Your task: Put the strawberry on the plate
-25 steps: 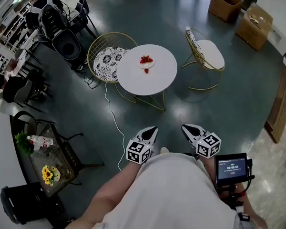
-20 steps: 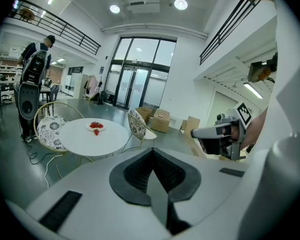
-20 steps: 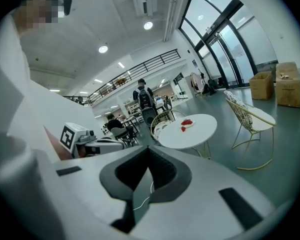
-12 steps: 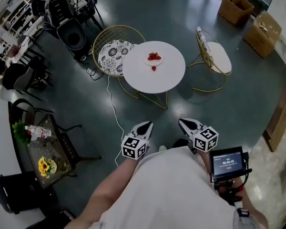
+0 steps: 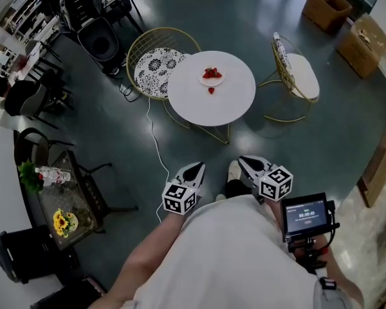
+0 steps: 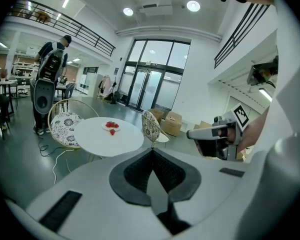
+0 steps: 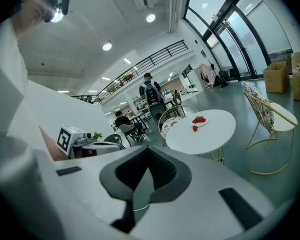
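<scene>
A round white table (image 5: 235, 102) stands ahead on the dark floor. On it a small white plate (image 5: 211, 80) holds a few red strawberries (image 5: 211, 73), and one loose strawberry (image 5: 211, 90) lies on the tabletop just in front of the plate. The same plate (image 6: 111, 126) and loose strawberry (image 6: 112, 132) show in the left gripper view, and the loose strawberry (image 7: 194, 129) again in the right gripper view. My left gripper (image 5: 199, 167) and right gripper (image 5: 244, 161) are held side by side well short of the table, both shut and empty.
Gold wire chairs stand left (image 5: 156, 63) and right (image 5: 297, 76) of the table. A white cable (image 5: 156, 153) runs across the floor. Cardboard boxes (image 5: 363, 36) sit at the far right. A low side table with flowers (image 5: 64, 219) stands at the left.
The table has come nearer and shifted slightly right in the head view as I walk toward it. Both grippers moved forward together. A shoe now shows between them.
</scene>
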### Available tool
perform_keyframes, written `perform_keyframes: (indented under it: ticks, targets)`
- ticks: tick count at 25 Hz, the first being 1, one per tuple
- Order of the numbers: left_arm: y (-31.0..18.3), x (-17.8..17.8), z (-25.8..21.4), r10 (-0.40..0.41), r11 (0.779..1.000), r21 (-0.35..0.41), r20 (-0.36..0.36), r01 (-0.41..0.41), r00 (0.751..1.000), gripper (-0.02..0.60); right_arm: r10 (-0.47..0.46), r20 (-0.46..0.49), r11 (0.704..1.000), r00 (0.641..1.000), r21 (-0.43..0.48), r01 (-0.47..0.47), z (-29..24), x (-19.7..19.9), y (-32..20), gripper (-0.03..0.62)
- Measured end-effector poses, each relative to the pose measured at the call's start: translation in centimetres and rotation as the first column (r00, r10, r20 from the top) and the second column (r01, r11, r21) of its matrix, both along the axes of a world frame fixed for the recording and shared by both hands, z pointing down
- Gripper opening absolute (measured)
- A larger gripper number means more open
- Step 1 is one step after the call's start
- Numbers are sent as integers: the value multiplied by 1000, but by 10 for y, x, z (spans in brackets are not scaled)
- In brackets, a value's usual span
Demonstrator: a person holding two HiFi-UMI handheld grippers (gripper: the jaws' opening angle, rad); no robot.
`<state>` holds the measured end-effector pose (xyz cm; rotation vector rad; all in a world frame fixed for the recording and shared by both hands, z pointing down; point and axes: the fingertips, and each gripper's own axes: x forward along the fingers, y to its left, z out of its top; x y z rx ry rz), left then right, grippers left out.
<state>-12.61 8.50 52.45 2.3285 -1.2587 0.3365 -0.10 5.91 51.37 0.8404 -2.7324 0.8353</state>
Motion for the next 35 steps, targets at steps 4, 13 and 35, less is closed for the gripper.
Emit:
perform_keyframes:
  ticks: [4,13,35]
  targets:
    - [-27,-2,2,-10,1000,-1,1,10,1000,6,-26,-2,1000,1000,2,26,3,-7,-28,6]
    - [-89,-2,12,-17,999,-35,21,18,1000,6,-48,2,999,999,-19,48,13,-8,-95,6]
    - [-193,-3,12,-45,996,-77,113,54,993,6,-80,44,995,996,-51,82,22,-3,-203,6]
